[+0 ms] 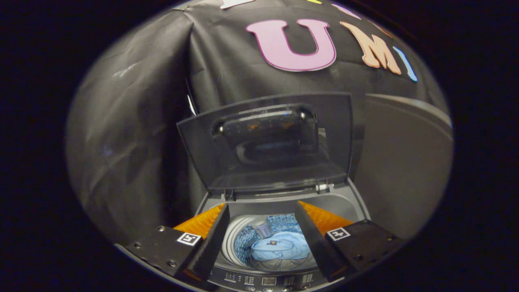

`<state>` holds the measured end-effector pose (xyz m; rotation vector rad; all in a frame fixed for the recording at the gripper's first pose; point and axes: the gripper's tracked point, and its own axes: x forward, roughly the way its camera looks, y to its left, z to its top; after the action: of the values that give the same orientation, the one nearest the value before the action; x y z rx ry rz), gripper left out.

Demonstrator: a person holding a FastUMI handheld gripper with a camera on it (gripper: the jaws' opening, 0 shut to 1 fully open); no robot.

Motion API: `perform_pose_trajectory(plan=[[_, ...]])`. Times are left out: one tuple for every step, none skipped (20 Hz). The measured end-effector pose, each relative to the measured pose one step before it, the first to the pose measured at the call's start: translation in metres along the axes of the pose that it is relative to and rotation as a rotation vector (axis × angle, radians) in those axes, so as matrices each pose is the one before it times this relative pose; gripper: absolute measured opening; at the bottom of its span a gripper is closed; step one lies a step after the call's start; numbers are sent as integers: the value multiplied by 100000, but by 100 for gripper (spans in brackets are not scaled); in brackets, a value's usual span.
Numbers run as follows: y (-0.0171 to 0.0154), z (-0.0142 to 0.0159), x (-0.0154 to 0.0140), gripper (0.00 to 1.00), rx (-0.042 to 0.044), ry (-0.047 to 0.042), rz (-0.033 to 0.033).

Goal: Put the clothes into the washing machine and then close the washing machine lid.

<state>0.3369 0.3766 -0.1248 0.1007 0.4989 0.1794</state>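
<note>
Light-blue clothes (279, 248) bundled in washing machine (348, 202) drum; lid (263, 142) raised upright.

Washing machine (279, 198): body hidden below its top deck; front edge cut off by the view's limit.
Control panel (267, 280): markings and small display too small to make out; lower part cut off.
Light blue garment (279, 248) in the drum (237, 239): edges partly covered by the spread fingers of the gripper (262, 211); small dark mark on it unidentifiable.
Raised lid (267, 140): tinted pane shows blurred reflections, details unclear.
Grey panel (401, 170) beside the machine: extent cut off, nature unclear.
</note>
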Motion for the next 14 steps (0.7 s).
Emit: perform_pose_trajectory(plan=[[27,1249,-179,97,-1716,-1419,-458],[29,1457,-198,97,-692,-1880,-426],[-5,1305,55,97,-224,-1642,-89],[45,1443,185,97,229,-2295,-377],[206,1288,167,97,519,-1834,273],[180,1331,314,97,212,-1784,190],[199,1207,147,97,-181,-2048,258],[373,1390,448,97,-1869,-2485,1659],[55,1490,535,97,-2235,-4176,115],[12,1182,838,97,-2064,-3074,-673],[213,711,210,97,-376,-1157,-24],[404,863,642,97,707,-740,702],[218,1383,659,97,802,-1313,-46],[44,1212,905,97,-550,-2014,-942]])
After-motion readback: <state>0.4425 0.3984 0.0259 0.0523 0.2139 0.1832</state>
